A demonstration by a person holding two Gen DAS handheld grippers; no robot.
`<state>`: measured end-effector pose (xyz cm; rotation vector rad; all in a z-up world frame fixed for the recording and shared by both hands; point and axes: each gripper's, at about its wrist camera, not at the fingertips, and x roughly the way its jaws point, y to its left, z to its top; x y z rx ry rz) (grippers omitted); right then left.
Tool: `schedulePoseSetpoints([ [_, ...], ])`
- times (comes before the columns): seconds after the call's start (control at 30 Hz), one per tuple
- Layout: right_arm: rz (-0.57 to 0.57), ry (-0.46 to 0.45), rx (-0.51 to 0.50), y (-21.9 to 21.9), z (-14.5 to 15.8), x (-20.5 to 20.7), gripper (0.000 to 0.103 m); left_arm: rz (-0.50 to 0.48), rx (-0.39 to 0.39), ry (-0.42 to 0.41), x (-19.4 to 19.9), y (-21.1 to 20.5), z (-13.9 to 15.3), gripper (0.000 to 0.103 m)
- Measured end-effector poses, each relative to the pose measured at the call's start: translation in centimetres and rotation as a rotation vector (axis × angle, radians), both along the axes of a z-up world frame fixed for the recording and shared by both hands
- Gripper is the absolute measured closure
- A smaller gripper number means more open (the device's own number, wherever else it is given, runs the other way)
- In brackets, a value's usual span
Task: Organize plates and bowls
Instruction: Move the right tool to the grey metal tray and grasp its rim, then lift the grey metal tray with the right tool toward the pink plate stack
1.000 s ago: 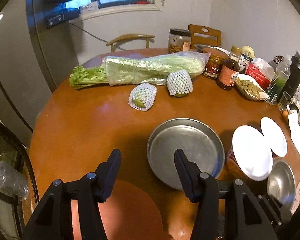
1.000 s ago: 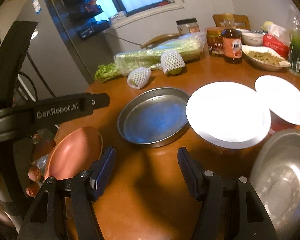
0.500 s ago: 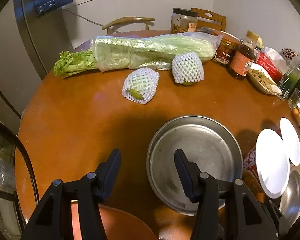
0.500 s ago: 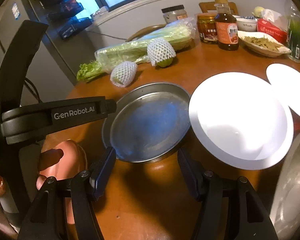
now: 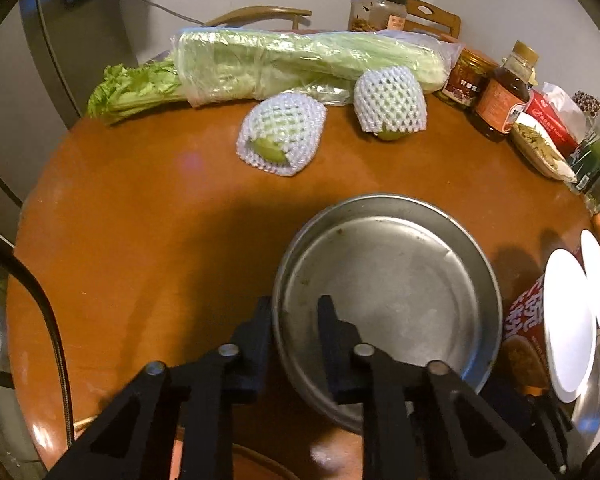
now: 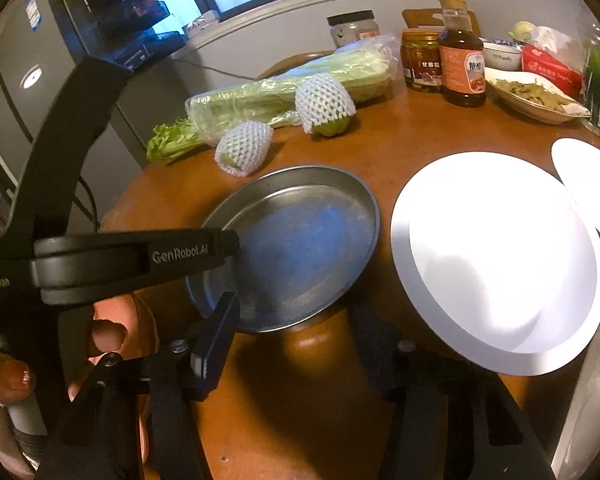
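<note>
In the left wrist view, the left gripper [image 5: 292,316] straddles the near rim of the round metal pan [image 5: 388,292], one finger outside the wall and one inside, the jaws narrowed onto the rim; whether they have fully clamped I cannot tell for certain, but they look closed on it. To do this well, the grip should sit square on the thin upright wall, and the pan should rise level, since smooth steel on hard pads is likely to slip or pivot. The pan is shallow, dull grey and flat-bottomed, and sits on the glossy brown table [image 5: 140,240]. In the right wrist view, the right gripper [image 6: 296,328] hangs wide and empty just in front of the same pan, beside a smooth white plate [image 6: 496,260] perched on a container. A foam-netted fruit [image 6: 244,148] lies beyond.
</note>
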<state>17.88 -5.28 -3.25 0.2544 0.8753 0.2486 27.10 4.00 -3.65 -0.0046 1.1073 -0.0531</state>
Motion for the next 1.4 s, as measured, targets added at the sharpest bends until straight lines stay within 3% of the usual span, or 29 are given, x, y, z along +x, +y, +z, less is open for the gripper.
schedulePoseSetpoints([
  [0.1, 0.007, -0.016, -0.015, 0.2, 0.3, -0.1, 0.056, 0.014, -0.024, 0.003, -0.2, 0.6, 0.3, 0.087],
  [0.63, 0.052, -0.101, -0.006, 1.5, 3.5, -2.3, 0.057, 0.029, -0.032, -0.114, -4.0, 2.4, 4.5, 0.087],
  [1.4, 0.130, -0.266, -0.018, 3.6, 10.3, -9.2, 0.057, 0.080, -0.029, -0.256, -12.4, 4.7, 11.1, 0.087],
])
